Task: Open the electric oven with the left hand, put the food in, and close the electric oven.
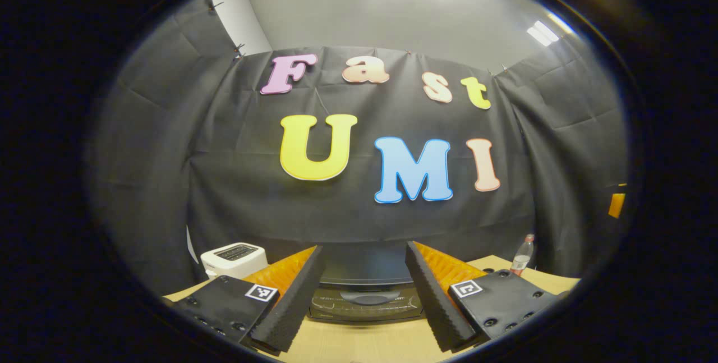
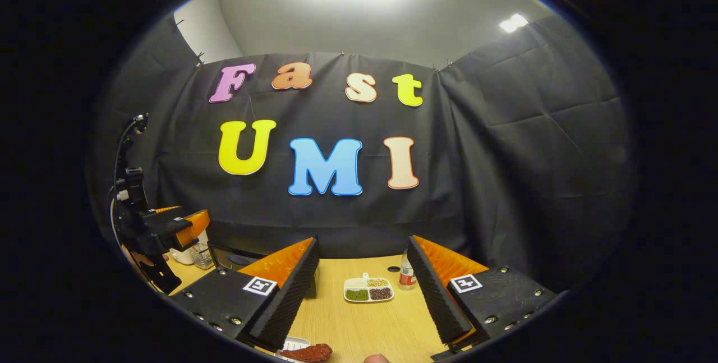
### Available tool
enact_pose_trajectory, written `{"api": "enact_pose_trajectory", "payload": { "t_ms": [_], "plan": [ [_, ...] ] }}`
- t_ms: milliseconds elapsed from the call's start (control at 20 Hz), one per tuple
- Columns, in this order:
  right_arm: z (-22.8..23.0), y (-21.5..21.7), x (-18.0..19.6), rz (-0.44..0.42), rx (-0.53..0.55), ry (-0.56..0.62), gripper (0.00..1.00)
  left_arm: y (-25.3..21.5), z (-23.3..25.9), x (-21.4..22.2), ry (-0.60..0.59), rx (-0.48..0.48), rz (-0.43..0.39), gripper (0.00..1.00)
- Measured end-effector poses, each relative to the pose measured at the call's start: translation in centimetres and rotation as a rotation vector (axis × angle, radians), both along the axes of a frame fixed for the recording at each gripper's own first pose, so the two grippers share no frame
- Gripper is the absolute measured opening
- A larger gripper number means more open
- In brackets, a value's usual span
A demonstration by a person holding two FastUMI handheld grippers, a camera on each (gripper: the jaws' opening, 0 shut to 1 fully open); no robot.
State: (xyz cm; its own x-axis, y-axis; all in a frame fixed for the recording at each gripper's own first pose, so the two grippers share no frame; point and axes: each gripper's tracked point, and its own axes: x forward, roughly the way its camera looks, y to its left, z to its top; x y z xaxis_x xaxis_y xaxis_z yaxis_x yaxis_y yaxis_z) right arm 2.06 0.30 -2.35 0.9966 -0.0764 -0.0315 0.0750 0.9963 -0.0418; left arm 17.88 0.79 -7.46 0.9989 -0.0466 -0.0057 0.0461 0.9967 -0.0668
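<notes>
Left gripper (image 1: 364,295) spread before closed black electric oven (image 1: 364,281); right gripper (image 2: 362,295) spread above reddish-brown food (image 2: 307,352); no legible labels.

Right gripper (image 2: 363,290) hangs wide open above the table (image 2: 364,324), red food (image 2: 308,353) just below, divided dish (image 2: 368,289) ahead.

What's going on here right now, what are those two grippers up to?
A person holds a gripper in each hand over a wooden table. The left gripper is open and faces the electric oven, whose door looks closed; nothing is between its fingers. The right gripper is open too, empty, with the reddish food lying on the table just below it. A divided snack tray and a bottle sit farther back.
</notes>
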Motion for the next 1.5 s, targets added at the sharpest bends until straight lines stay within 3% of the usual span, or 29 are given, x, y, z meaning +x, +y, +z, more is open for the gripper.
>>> {"api": "enact_pose_trajectory", "payload": {
  "t_ms": [50,700,1000,1150,1200,1300,1500],
  "plan": [
    [-0.2,0.0,0.2,-0.014,-0.008,0.003,0.96,-0.1,-0.9,0.9,0.010,-0.002,-0.008,0.93],
    [-1.6,-1.4,0.7,-0.180,-0.050,0.054,0.96,-3.7,-10.6,10.4,0.144,0.014,-0.105,1.00],
    [-1.7,-1.7,0.3,-0.207,-0.075,0.069,0.96,-4.1,-15.4,11.9,0.232,0.041,-0.107,0.97],
    [-1.7,-1.5,0.3,-0.204,-0.086,0.075,0.96,-4.0,-16.8,12.0,0.265,0.042,-0.093,1.00],
    [-1.7,-1.5,0.3,-0.201,-0.087,0.078,0.96,-4.0,-16.6,12.1,0.249,0.050,-0.093,0.91],
    [-1.6,-1.6,0.3,-0.198,-0.087,0.077,0.96,-4.0,-16.8,11.9,0.251,0.073,-0.091,1.00],
    [-1.2,-1.9,0.2,-0.190,-0.073,0.068,0.96,-3.9,-16.8,10.9,0.248,0.056,-0.076,0.97]
  ]
}}
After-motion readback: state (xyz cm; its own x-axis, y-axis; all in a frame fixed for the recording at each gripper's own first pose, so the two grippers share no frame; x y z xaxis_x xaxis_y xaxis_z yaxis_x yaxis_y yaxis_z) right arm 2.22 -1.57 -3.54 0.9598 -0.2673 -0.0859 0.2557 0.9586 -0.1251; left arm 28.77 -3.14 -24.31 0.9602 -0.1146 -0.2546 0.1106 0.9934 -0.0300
